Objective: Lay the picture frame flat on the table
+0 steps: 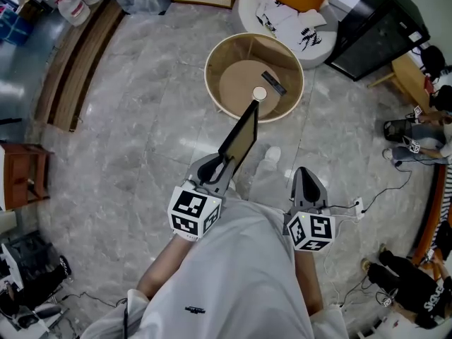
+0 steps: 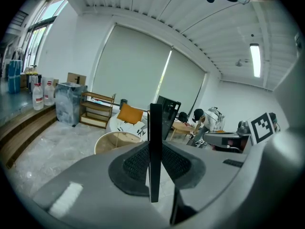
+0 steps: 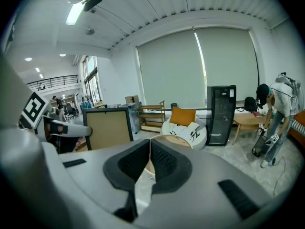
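Now: frame on edge in the left gripper, table just ahead

The picture frame is held in the air on edge, its thin black side toward the head camera and its tan face turned to the right gripper. Its near end sits between the jaws of the left gripper, whose pads clamp both faces. The rest reaches forward, and its far corner shows over the near rim of the round table. The right gripper hangs beside the frame and apart from it, jaws together on nothing.

To do this step well, I judge, carry the frame over a bare part of the table and roll the left gripper so one face turns down. Lower it until that face rests, and only then let go. A small white disc and a dark bar lie on the top, so steer clear of them.
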`<state>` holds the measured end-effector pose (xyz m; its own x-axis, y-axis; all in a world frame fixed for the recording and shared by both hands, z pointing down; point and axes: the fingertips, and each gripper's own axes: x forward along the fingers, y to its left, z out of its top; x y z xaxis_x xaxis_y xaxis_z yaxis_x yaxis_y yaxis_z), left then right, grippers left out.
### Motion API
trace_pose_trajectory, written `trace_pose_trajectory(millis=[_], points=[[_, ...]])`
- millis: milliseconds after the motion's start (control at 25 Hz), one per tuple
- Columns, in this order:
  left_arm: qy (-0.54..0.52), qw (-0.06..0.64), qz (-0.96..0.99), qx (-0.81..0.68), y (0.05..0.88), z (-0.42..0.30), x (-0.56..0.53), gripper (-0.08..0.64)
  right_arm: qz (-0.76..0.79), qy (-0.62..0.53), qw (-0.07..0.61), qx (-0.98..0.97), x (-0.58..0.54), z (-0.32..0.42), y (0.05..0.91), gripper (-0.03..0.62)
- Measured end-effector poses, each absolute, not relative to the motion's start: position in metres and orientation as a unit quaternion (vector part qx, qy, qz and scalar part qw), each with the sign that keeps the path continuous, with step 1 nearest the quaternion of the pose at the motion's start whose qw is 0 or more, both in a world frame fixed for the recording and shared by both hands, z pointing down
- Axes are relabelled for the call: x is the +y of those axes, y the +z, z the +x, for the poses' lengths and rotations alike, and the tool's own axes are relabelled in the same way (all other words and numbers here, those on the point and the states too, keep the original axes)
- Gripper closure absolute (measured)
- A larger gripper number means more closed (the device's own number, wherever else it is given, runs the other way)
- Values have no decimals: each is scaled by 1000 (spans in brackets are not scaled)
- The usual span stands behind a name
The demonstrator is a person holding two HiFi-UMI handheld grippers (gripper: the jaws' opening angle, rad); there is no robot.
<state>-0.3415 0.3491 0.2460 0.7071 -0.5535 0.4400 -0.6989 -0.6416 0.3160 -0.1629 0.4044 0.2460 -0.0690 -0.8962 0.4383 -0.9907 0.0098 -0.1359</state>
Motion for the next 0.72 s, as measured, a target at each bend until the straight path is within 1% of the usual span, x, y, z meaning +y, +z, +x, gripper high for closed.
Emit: trace_pose_trajectory(millis=[160, 360, 520, 720], points=[[151, 234, 891, -358, 245, -334, 331, 492, 669, 201, 110, -707, 384, -154, 246, 586], [163, 237, 888, -360, 256, -304, 308, 492, 668, 211, 104, -706, 360, -121, 260, 585], [178, 240, 883, -361, 259, -263, 271, 491, 663, 224, 101, -707, 319, -77, 267, 586], [193, 243, 877, -366, 261, -195, 217, 492, 649, 232, 98, -718, 255, -6, 274, 585]])
